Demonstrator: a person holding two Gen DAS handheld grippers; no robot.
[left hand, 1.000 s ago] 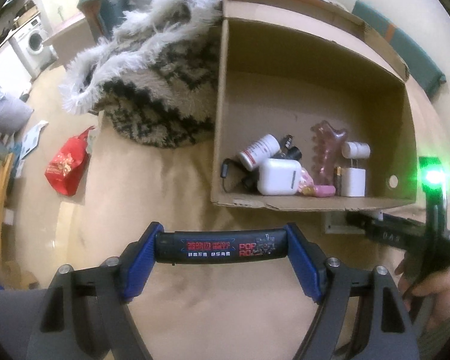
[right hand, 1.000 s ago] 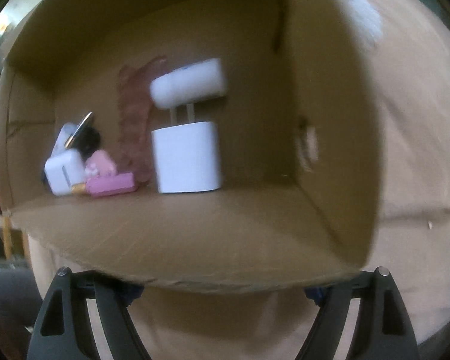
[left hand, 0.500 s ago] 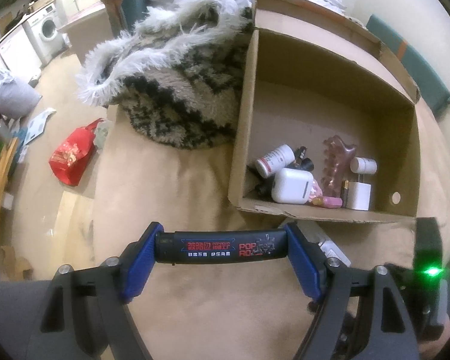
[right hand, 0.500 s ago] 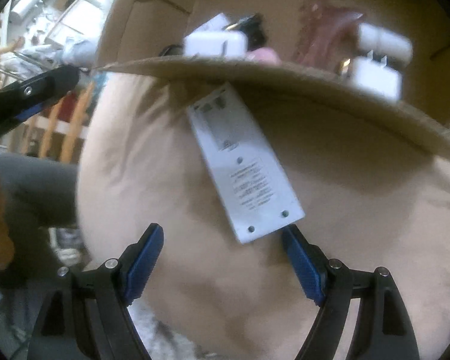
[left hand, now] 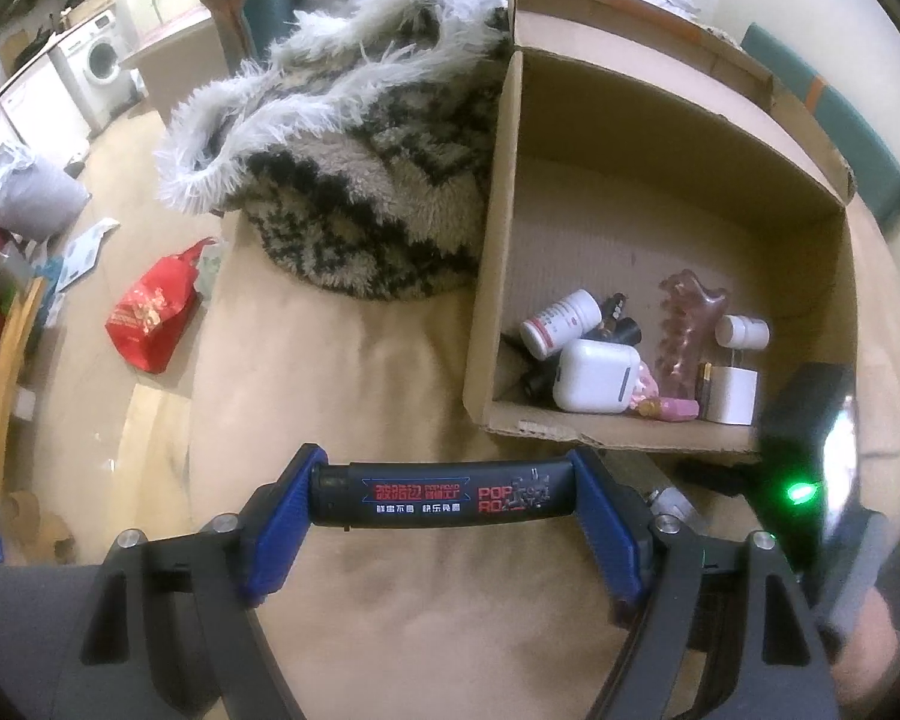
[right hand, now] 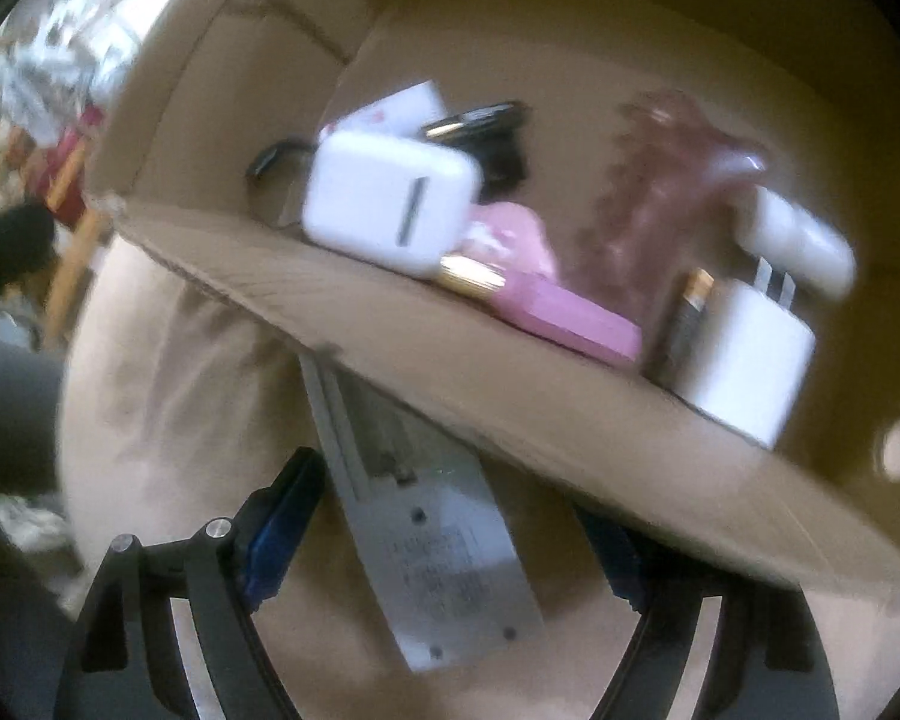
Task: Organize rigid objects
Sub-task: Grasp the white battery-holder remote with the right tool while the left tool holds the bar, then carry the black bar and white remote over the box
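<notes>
My left gripper (left hand: 441, 495) is shut on a black lighter (left hand: 438, 495) with red and white print, held crosswise above the beige cover, short of the cardboard box (left hand: 570, 429). The box holds a white case (left hand: 594, 377), a white bottle (left hand: 561, 324), a pink comb-like piece (left hand: 687, 327) and a white plug charger (left hand: 732, 393). My right gripper (right hand: 450, 534) is open around a flat silver-grey device (right hand: 444, 564) that lies on the cover, partly under the box's front edge (right hand: 510, 402). The right gripper also shows at the left wrist view's right edge (left hand: 810, 480).
A shaggy black-and-white throw (left hand: 354, 180) lies left of the box. A red bag (left hand: 153, 318) sits on the floor at left, by a wooden chair frame (left hand: 0, 360). A washing machine (left hand: 99, 60) stands far back. A green cushion (left hand: 834, 132) lies behind the box.
My right gripper has moved forward over the silver-grey device, which now reaches between its fingers. My left gripper, still holding the lighter, has shifted slightly; the box sits further right in its view.
</notes>
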